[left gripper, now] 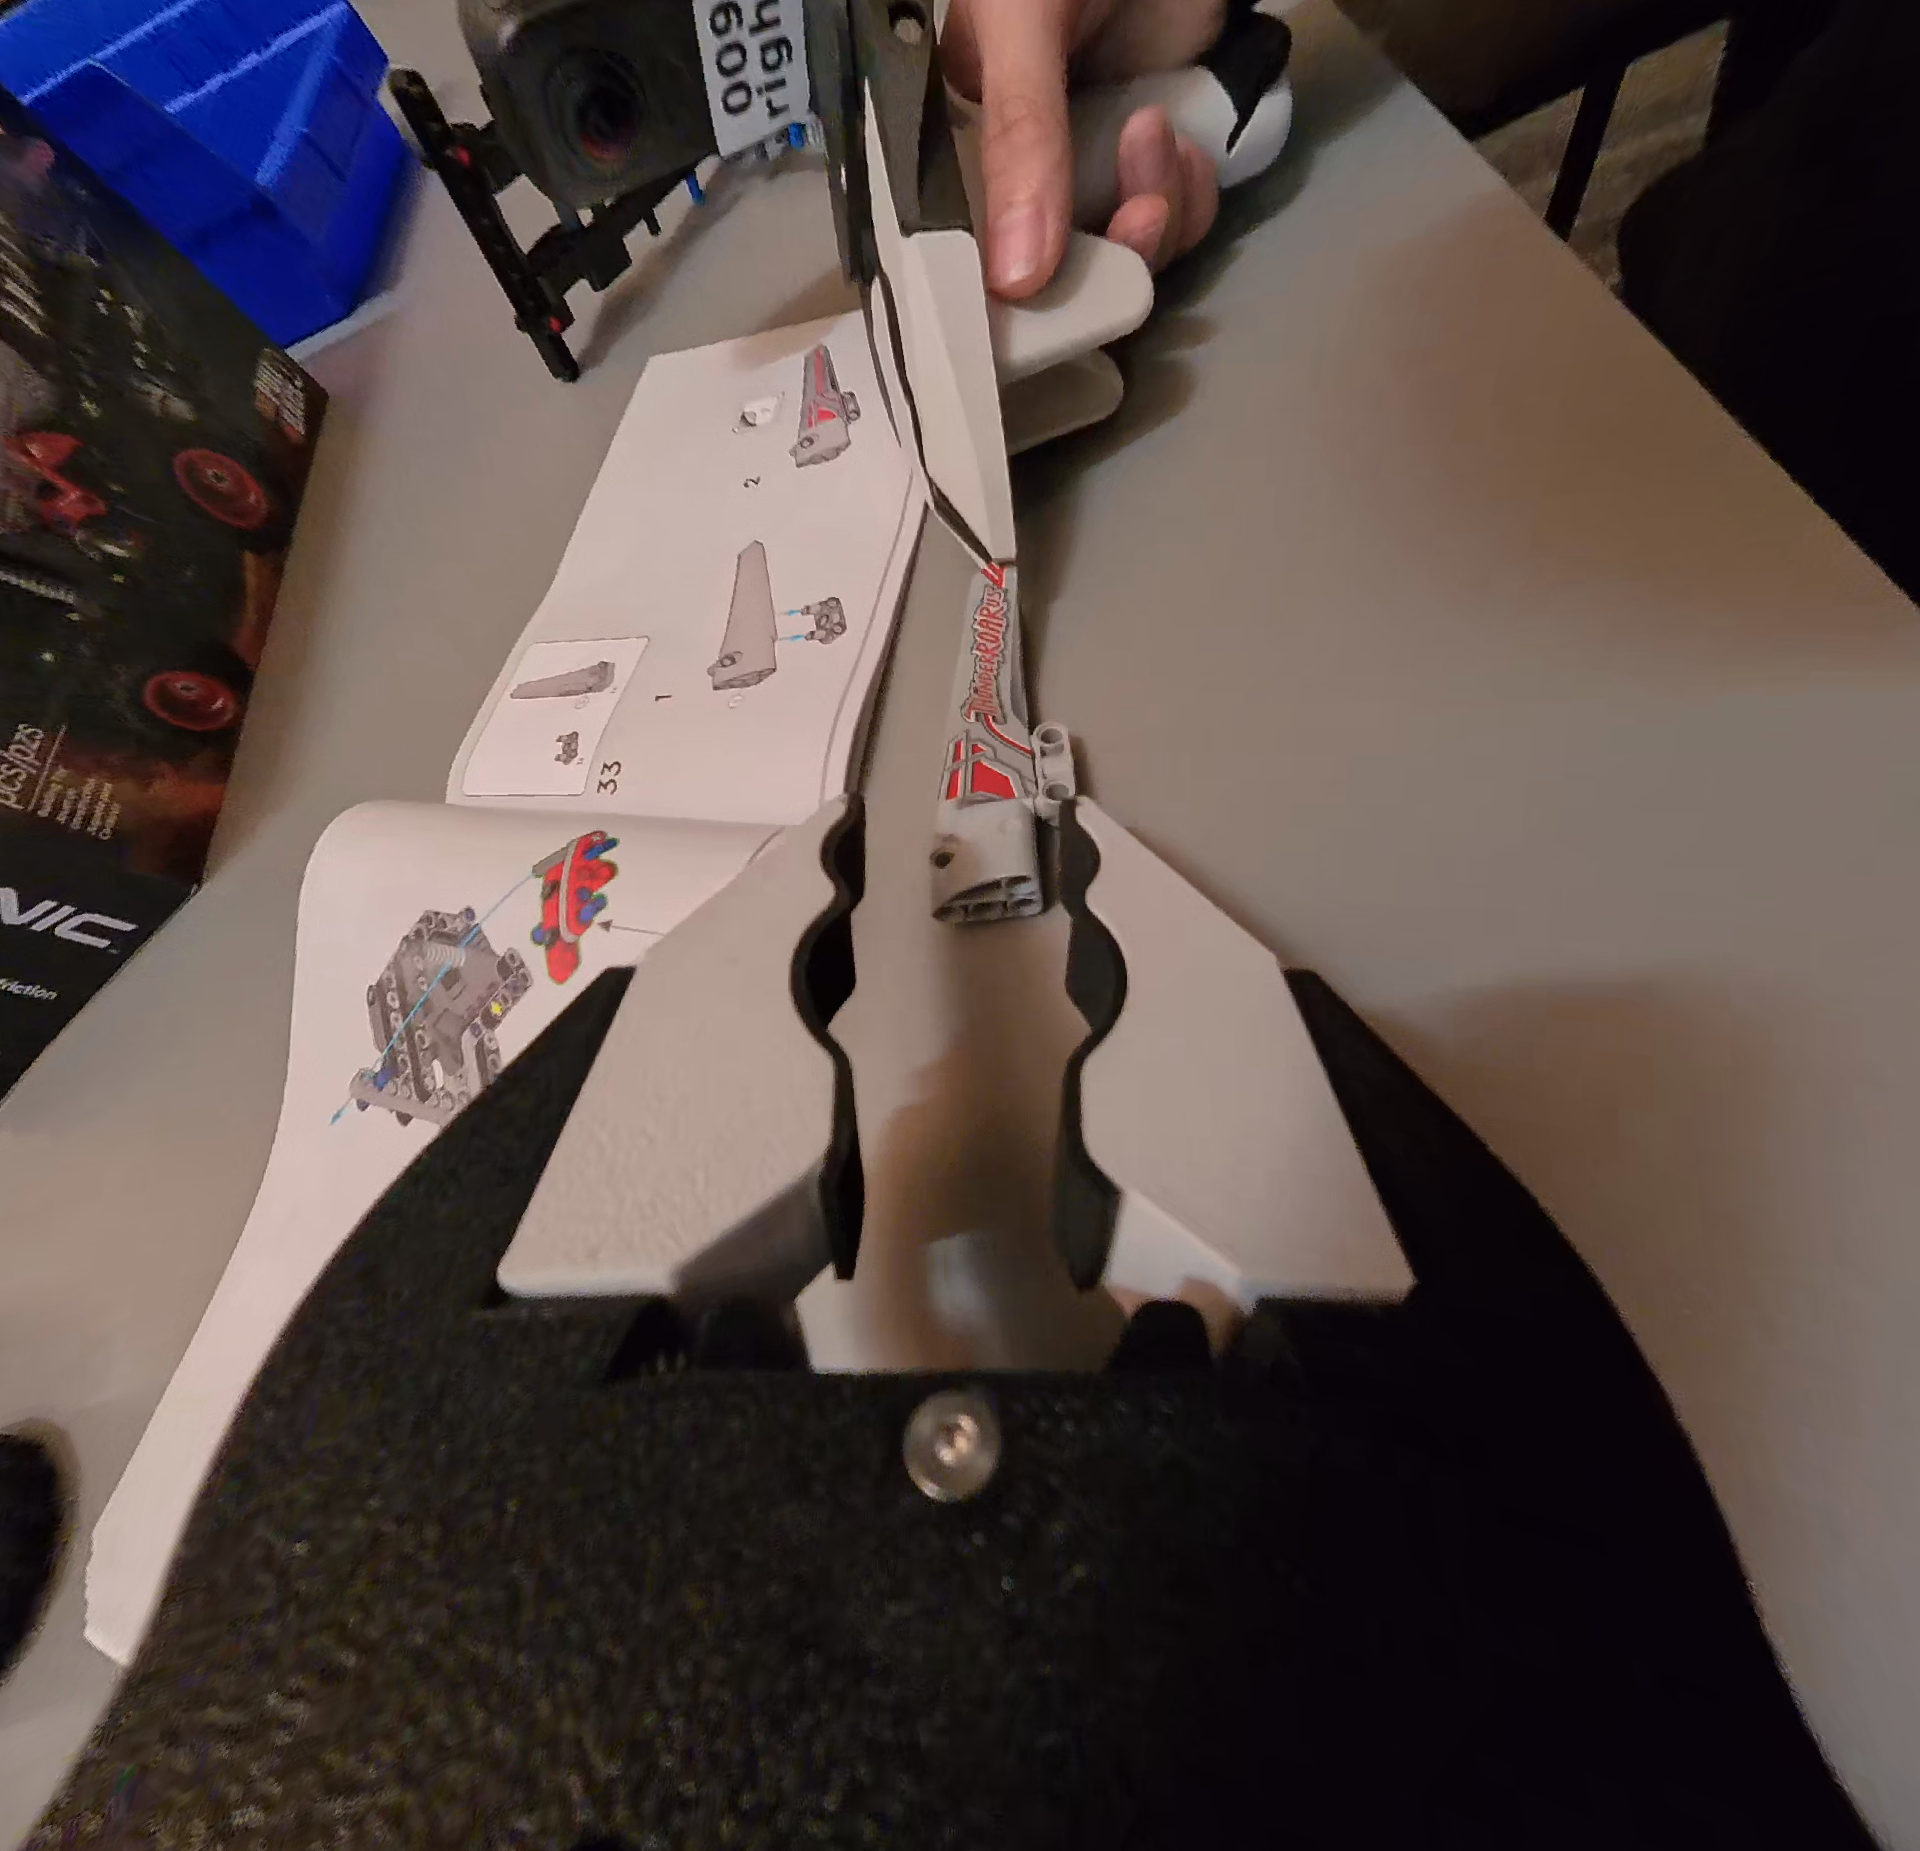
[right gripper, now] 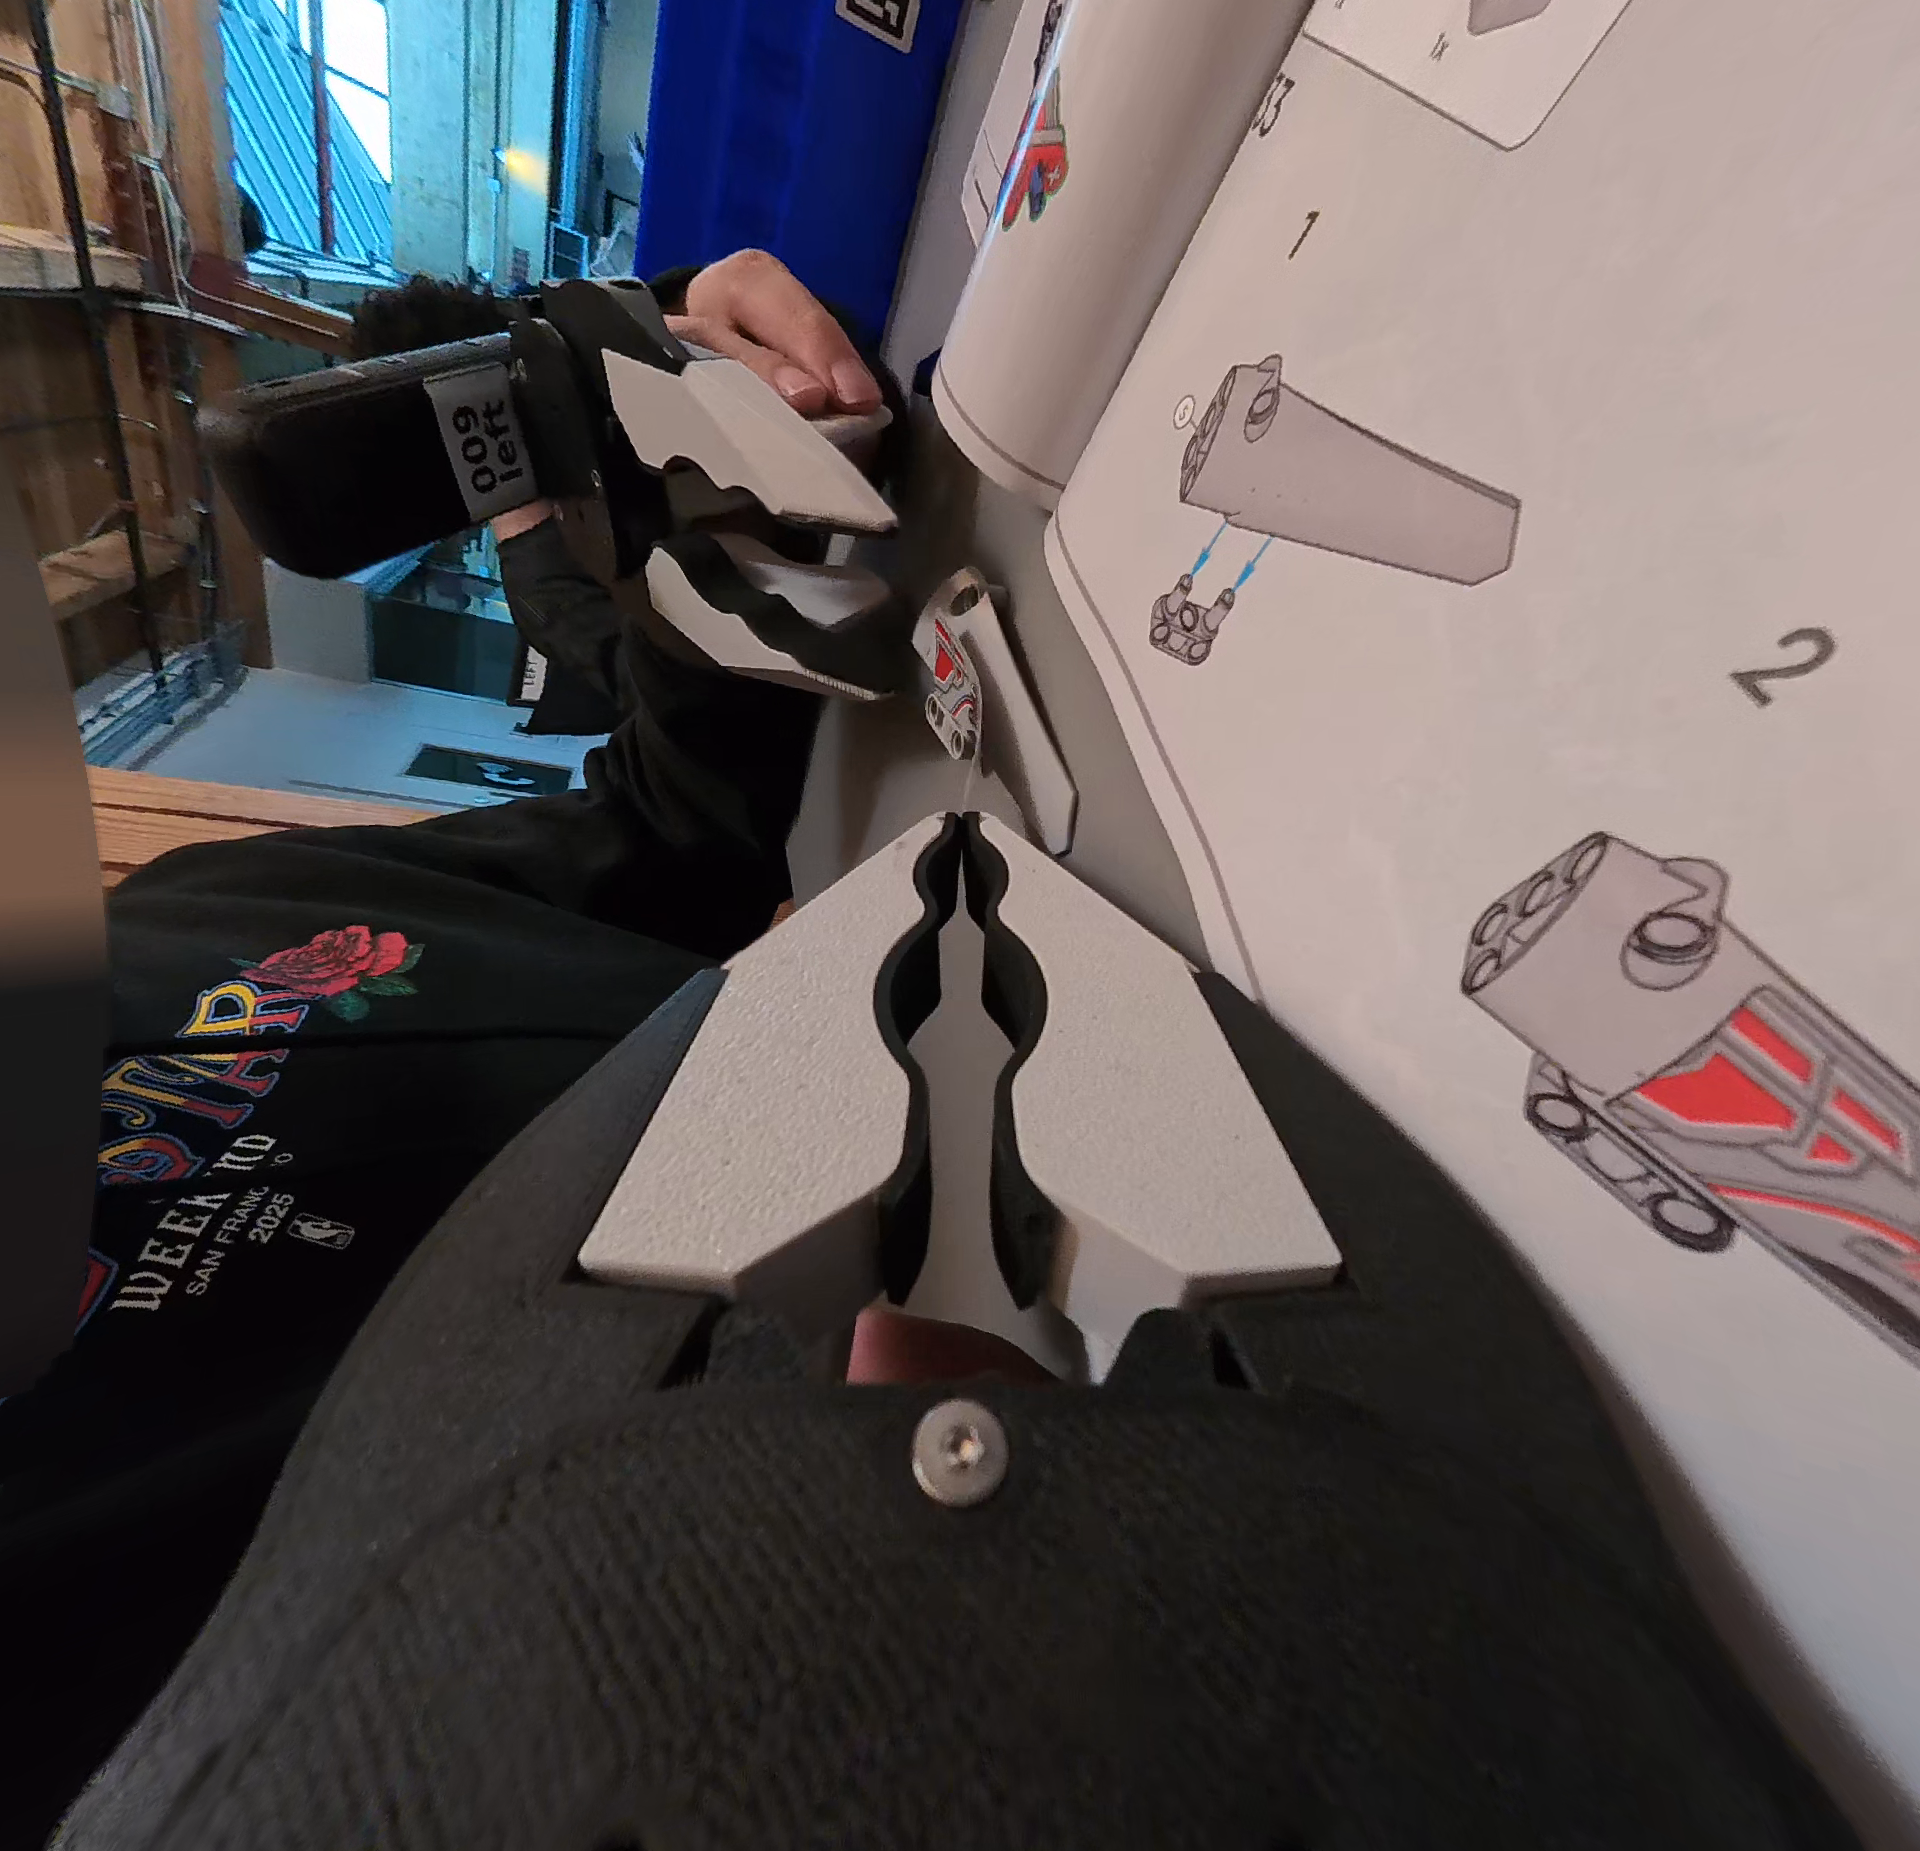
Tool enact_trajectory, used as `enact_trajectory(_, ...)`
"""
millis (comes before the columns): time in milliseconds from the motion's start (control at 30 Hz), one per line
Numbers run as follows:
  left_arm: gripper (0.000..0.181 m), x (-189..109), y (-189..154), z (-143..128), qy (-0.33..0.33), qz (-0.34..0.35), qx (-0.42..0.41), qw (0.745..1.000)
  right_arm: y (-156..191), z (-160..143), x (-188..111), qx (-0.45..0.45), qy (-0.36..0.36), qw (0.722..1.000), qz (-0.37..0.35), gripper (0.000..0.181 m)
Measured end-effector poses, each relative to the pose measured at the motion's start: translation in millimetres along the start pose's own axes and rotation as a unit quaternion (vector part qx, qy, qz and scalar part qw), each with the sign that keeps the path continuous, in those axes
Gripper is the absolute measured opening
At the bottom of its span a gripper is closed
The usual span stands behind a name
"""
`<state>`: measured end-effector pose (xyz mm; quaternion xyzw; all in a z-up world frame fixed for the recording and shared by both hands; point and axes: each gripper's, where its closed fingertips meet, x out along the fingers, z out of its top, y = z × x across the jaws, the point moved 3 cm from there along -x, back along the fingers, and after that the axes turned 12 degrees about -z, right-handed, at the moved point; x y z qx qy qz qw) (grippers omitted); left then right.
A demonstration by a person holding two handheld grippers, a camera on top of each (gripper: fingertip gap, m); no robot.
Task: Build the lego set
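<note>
a long grey lego panel (left gripper: 987,741), tapered and carrying a red-and-white sticker, lies flat on the grey table (left gripper: 1403,762) just right of the open instruction booklet (left gripper: 727,575). a small grey connector piece (left gripper: 1051,762) is fixed to its right side near the wide end. the left gripper (left gripper: 961,825) sits low over the table with its grey fingers (left gripper: 727,1053) spread apart; the panel's wide, hollow end lies in the gap between the fingertips, and neither pad looks pressed against it. the right gripper (right gripper: 958,816) comes in from the opposite side, turned on edge, with its tips drawn together at the panel's narrow end; they seem to pinch a thin sliver there, perhaps the sticker's edge, though it is too fine to tell for sure. in the left wrist view a bare hand (left gripper: 1081,118) wraps that gripper's handle. the booklet's near page curls upward. a black lego frame (left gripper: 499,232) stands beyond the booklet, with a blue bin (left gripper: 208,108) behind it and the dark set box (left gripper: 114,596) to the left. in the right wrist view the person's black printed sweatshirt (right gripper: 312,1074) fills the lower left.
</note>
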<state>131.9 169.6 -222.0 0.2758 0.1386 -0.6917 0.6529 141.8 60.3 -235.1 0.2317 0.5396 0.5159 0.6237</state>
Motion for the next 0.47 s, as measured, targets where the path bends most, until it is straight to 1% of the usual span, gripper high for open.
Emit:
enact_trajectory(100, 0.033, 1, 0, -1, 0.007, 0.001, 0.000, 1.000, 0, 1, 0, 0.002, 0.000, 1.000, 0.004, 0.000)
enact_trajectory(267, 0.033, 9, 1, -13, 0.063, 0.003, -0.009, 0.998, 2, 1, -1, 0.002, -0.003, 1.000, 0.011, 0.000)
enact_trajectory(300, 0.032, 10, 2, -14, 0.068, 0.004, -0.015, 0.998, 2, 1, -1, 0.002, -0.003, 1.000, 0.013, 0.000)
enact_trajectory(367, 0.022, 12, 5, -15, 0.074, 0.006, -0.030, 0.997, 3, 0, -2, 0.001, -0.001, 1.000, 0.019, 0.000)
enact_trajectory(467, 0.019, 12, 6, -15, 0.074, 0.007, -0.033, 0.997, 4, 1, -2, 0.003, -0.001, 1.000, 0.027, 0.000)
